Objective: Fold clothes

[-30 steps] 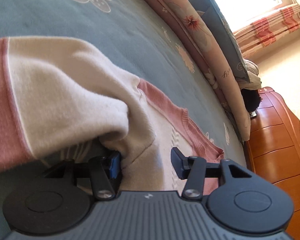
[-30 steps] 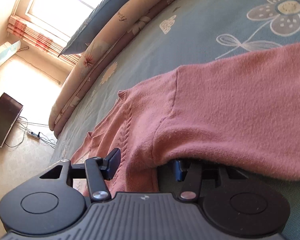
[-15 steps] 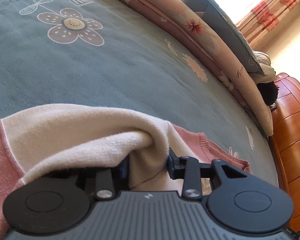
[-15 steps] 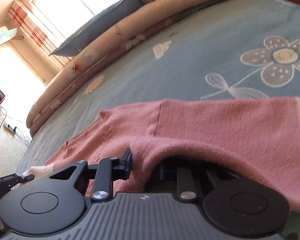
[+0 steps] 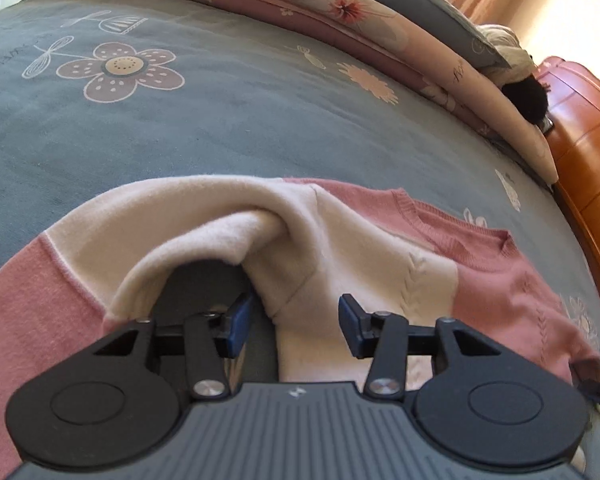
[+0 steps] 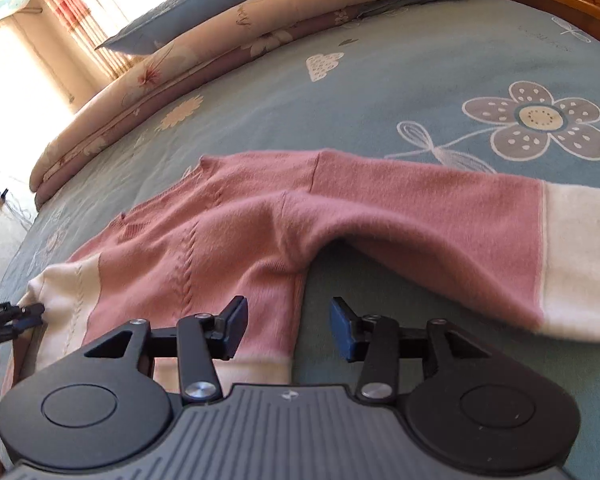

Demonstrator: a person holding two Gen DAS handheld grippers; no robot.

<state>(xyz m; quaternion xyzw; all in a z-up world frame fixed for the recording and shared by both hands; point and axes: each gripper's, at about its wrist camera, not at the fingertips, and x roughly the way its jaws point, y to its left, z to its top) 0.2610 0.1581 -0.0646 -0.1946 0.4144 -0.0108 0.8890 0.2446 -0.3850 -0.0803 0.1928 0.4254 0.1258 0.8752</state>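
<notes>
While both wrist views look across a bed, a pink-and-cream knitted sweater (image 5: 380,256) (image 6: 228,240) lies spread on the blue floral bedspread (image 5: 220,112) (image 6: 380,92), filling the centre and lower half of each frame.

Left wrist view: the left hand-held gripper (image 5: 293,322) sits at lower centre with its jaws apart and nothing between the blue pads; the side edge of the sweater's cream body panel lies in the gap just beyond them. A cream sleeve (image 5: 204,236) arches over the left finger (image 5: 236,326) at centre left, and its pink section runs off the left edge. The pink neckline and shoulder occupy the centre right. At the lower right edge the tip of the other gripper shows beside the sweater's pink side.

Right wrist view: the right hand-held gripper (image 6: 288,326) sits at lower centre, jaws apart and gripping nothing; the pink side seam of the sweater falls between the fingers, just ahead of them. The pink sleeve (image 6: 440,216) extends to the right edge, where it turns cream. At the lower left edge the left hand-held gripper's tip touches the sweater's cream side.

A rolled floral quilt (image 5: 340,20) (image 6: 220,60) and a blue pillow (image 5: 432,12) (image 6: 204,8) line the upper part of both frames; an orange wooden bed frame (image 5: 588,152) fills the right edge of the left view.
</notes>
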